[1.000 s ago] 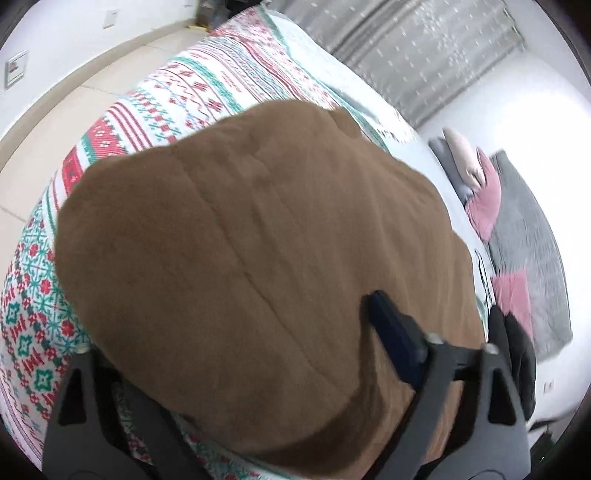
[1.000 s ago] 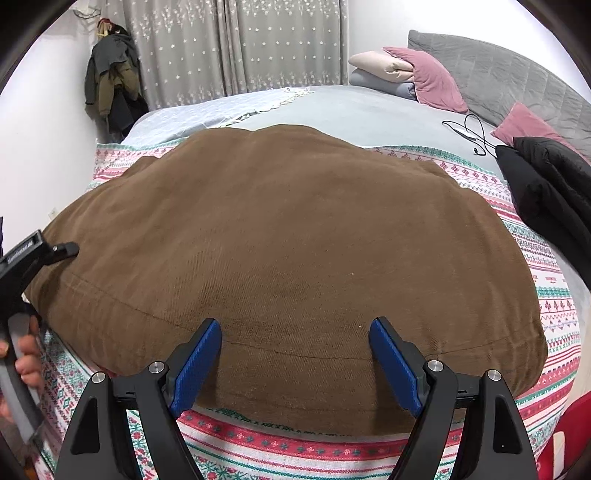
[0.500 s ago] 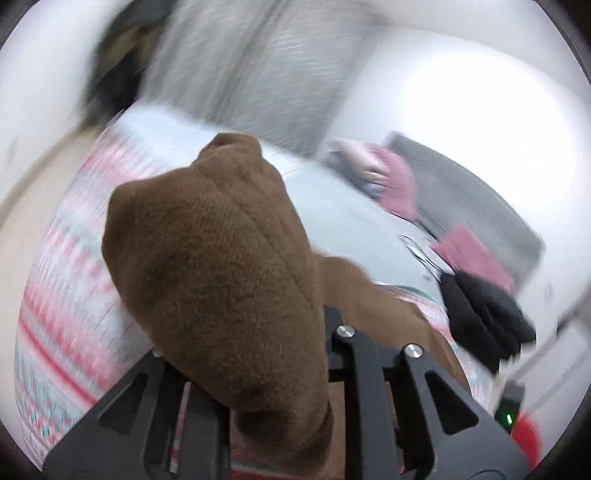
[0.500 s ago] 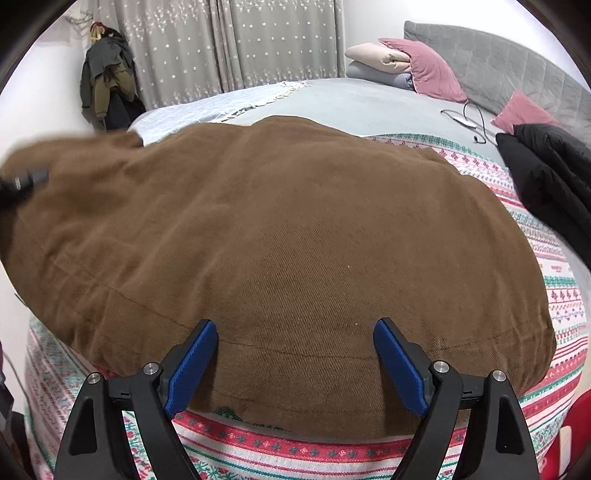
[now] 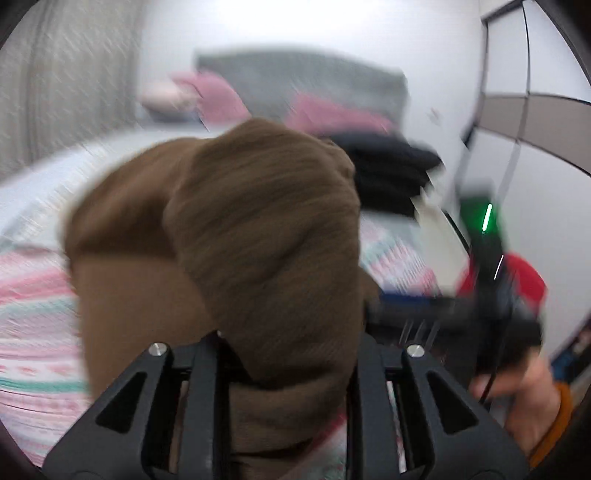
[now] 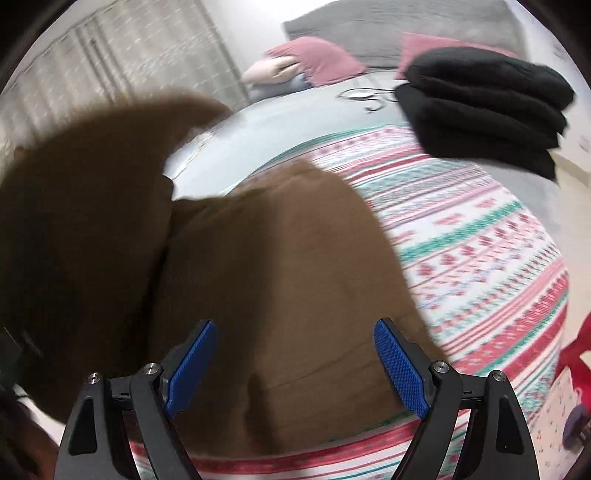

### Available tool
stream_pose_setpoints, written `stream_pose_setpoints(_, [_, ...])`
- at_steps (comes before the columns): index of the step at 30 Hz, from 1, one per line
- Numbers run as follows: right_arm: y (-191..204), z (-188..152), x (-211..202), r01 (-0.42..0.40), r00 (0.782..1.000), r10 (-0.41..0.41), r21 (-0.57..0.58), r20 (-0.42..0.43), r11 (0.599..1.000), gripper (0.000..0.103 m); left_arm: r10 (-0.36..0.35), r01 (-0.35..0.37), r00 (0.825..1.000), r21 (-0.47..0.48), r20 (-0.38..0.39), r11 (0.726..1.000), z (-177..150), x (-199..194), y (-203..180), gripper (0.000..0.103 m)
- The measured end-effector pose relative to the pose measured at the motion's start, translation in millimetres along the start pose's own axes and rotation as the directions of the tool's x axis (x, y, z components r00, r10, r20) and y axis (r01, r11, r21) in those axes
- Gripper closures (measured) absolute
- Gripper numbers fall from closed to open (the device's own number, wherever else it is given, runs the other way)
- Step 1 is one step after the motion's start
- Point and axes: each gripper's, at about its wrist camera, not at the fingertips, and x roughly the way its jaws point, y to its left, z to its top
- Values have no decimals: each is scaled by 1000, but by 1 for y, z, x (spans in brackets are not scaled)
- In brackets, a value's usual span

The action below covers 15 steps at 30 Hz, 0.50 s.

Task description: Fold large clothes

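Note:
A large brown garment lies on the patterned bedspread. My left gripper is shut on a bunched edge of the brown garment and holds it lifted, so the cloth hides its fingertips. In the right wrist view that lifted part hangs as a dark fold at the left. My right gripper is open and empty, its blue pads above the garment's near edge. The right gripper also shows blurred in the left wrist view, held by a hand.
A folded black garment lies at the far right of the bed. Pink pillows and a grey headboard stand at the back. A cable lies on the grey sheet. A red object is at the right edge.
My left gripper closed on the garment's left edge and swung it up and over to the right. My right gripper stayed open and shifted toward the right side of the garment.

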Motion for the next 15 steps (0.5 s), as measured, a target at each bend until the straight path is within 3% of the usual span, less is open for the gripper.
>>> stream_pose_setpoints(2, [-15,4,-3,-16,1000,16,48,11,999,15,-36,38,993,15,-109,999,-17,28,5,70])
stream_pose_setpoints(4, [-26,6,-4,-21,1000,20,96,13,995,15,-32,39,994,63,-107,997,-30,32,4,67])
stream_pose_setpoints(6, [-30,7,-4,-28,1000,27,117,10,993,15,-47,56,994,89,-99,994,-31,17,-1,58])
stream_pose_setpoints(8, [-34,10,-9,-89,996,88,144,14,986,15,-102,108,991,69,-90,992,-30,-3,-5,38])
stream_pose_setpoints(9, [-35,13,-10,-118,993,117,151,17,982,15,-132,138,988,65,-82,988,-31,-15,-7,35])
stream_pose_setpoints(14, [-31,35,-15,-322,946,324,177,20,930,15,-138,144,989,126,-60,982,-35,-71,-1,31])
stream_pose_setpoints(15, [-25,39,-14,-348,936,352,169,8,922,15,-133,139,989,124,-61,982,-37,-66,-2,31])
